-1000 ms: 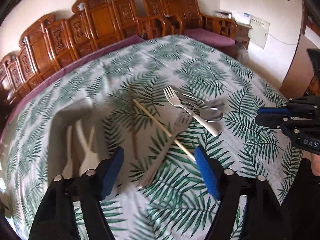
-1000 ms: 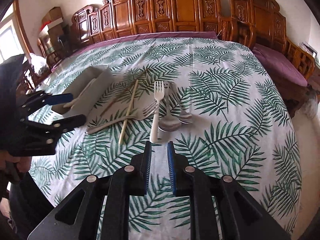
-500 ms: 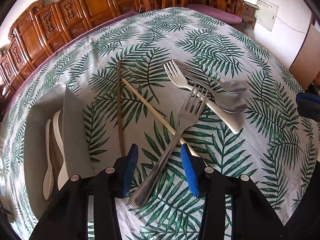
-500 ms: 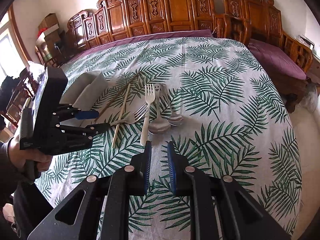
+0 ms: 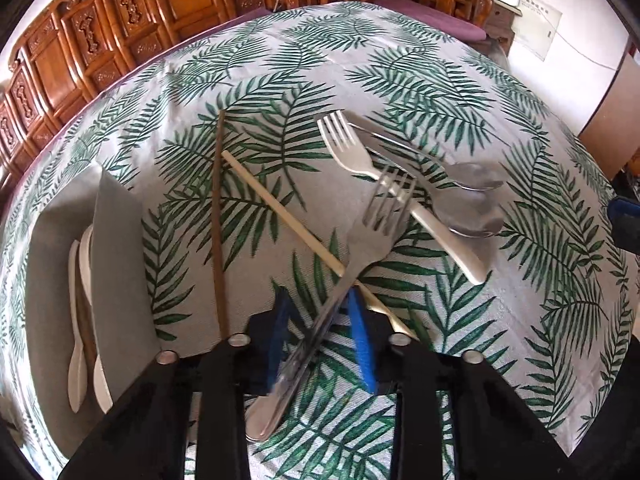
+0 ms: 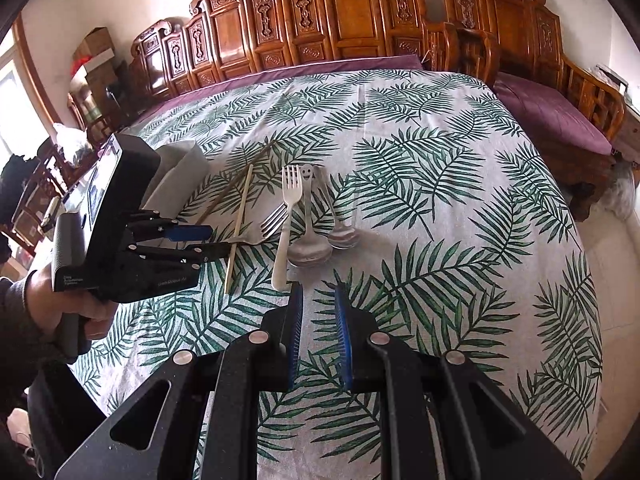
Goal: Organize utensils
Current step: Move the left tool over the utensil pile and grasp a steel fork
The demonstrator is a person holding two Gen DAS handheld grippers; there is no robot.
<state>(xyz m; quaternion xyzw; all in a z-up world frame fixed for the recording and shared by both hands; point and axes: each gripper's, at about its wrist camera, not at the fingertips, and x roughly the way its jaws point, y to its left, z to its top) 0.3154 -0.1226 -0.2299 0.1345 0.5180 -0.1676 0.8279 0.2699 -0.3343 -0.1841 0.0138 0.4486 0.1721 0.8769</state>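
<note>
My left gripper (image 5: 320, 320) is shut on the handle of a metal fork (image 5: 372, 236), whose tines point away from me; it also shows in the right wrist view (image 6: 256, 232). Under the fork lies a light chopstick (image 5: 280, 212); a dark chopstick (image 5: 218, 216) lies to its left. A white plastic fork (image 5: 400, 196) and two metal spoons (image 5: 472, 200) lie to the right. My right gripper (image 6: 318, 312) hangs over the cloth near the white fork's handle (image 6: 282, 256), its pads a narrow gap apart and empty.
A grey utensil tray (image 5: 116, 264) at the left holds white plastic spoons (image 5: 78, 320). The table wears a palm-leaf cloth (image 6: 440, 200). Carved wooden chairs (image 6: 340, 20) ring the far side. The left gripper's body (image 6: 120, 240) stands at the left of the right wrist view.
My left gripper has moved down and forward over the metal fork and closed on its handle. The right gripper has stayed nearly still.
</note>
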